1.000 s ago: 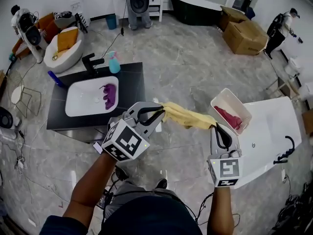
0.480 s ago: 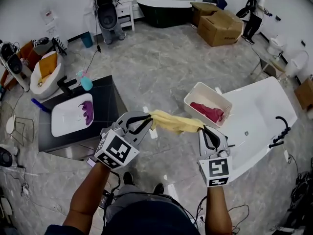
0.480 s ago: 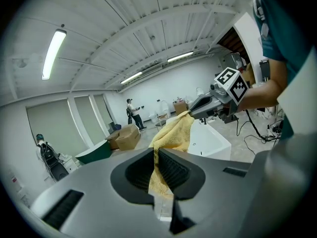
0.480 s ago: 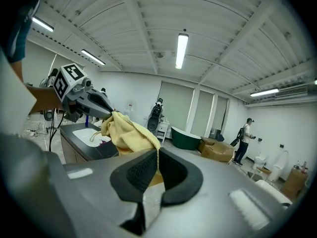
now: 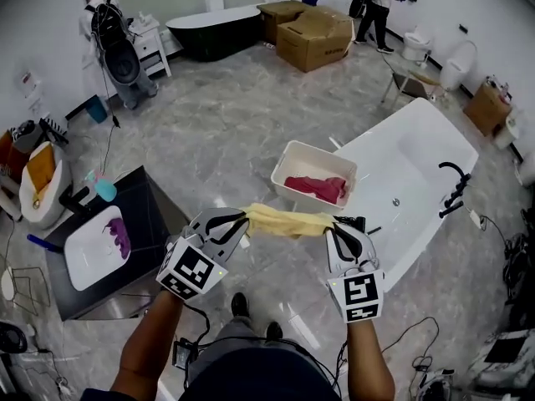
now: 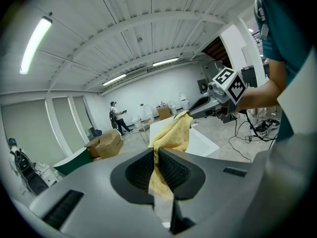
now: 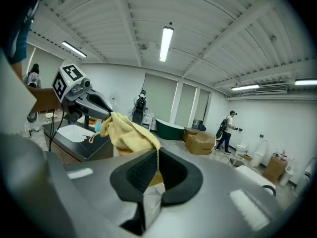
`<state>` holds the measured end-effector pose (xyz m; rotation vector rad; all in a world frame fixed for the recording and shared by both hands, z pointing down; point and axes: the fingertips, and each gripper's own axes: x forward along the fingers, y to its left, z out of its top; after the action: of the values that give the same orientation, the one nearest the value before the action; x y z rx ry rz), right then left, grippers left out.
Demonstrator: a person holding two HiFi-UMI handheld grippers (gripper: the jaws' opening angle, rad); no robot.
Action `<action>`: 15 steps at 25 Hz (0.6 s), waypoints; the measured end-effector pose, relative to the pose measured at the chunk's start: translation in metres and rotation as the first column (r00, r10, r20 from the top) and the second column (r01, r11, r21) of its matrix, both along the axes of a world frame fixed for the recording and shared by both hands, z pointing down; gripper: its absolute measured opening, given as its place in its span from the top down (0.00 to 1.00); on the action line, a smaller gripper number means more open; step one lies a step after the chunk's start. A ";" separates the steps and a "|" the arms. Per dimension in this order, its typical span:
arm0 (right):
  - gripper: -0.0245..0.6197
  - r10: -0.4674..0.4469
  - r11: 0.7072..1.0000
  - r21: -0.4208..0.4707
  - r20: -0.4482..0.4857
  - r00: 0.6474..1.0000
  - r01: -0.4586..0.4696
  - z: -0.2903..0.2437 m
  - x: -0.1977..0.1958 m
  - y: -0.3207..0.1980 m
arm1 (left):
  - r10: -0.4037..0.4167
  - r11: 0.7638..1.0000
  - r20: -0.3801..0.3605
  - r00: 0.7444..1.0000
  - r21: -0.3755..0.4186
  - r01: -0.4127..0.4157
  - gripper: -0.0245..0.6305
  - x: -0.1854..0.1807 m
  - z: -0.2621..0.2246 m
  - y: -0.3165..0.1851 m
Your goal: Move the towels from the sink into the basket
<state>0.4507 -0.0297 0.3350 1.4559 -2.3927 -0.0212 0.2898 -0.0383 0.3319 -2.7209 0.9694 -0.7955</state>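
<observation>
A yellow towel (image 5: 284, 221) hangs stretched between my two grippers in the head view. My left gripper (image 5: 243, 220) is shut on its left end and my right gripper (image 5: 333, 223) is shut on its right end. In the left gripper view the yellow towel (image 6: 171, 138) runs from my jaws to the other gripper; the right gripper view shows the yellow towel (image 7: 130, 131) pinched the same way. Just beyond the towel stands the white basket (image 5: 294, 154) with a red towel (image 5: 316, 187) in it. A purple towel (image 5: 118, 234) lies in the white sink (image 5: 84, 258) at the left.
The sink sits in a black counter (image 5: 146, 199) with a black tap (image 5: 73, 200) and a blue spray bottle (image 5: 104, 189). A white bathtub (image 5: 418, 174) lies right of the basket. Cardboard boxes (image 5: 313, 33), a dark tub (image 5: 209, 30) and two people stand far back.
Both grippers have carried the yellow towel to the right, away from the sink and up to the basket. The view has swung right, so the sink now lies further left.
</observation>
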 end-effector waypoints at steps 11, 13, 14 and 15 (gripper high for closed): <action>0.93 0.124 0.992 -0.031 -0.038 0.992 -0.125 0.006 -0.005 -0.030 | 0.129 0.991 -0.047 0.990 -0.029 -0.131 0.91 0.001 0.008 -0.053; 0.93 0.130 0.991 -0.037 -0.041 0.991 -0.131 0.010 -0.010 -0.040 | 0.138 0.990 -0.049 0.989 -0.034 -0.140 0.91 -0.003 0.012 -0.064; 0.93 0.135 0.990 -0.037 -0.042 0.990 -0.136 0.010 -0.012 -0.046 | 0.141 0.989 -0.050 0.989 -0.035 -0.143 0.91 -0.006 0.014 -0.069; 0.93 0.140 0.989 -0.037 -0.043 0.989 -0.142 0.011 -0.014 -0.052 | 0.144 0.989 -0.051 0.988 -0.037 -0.146 0.91 -0.008 0.015 -0.076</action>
<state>0.4370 -0.0818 0.3458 1.5871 -2.2403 0.0306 0.2818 -0.1141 0.3470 -2.8191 0.7608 -0.7341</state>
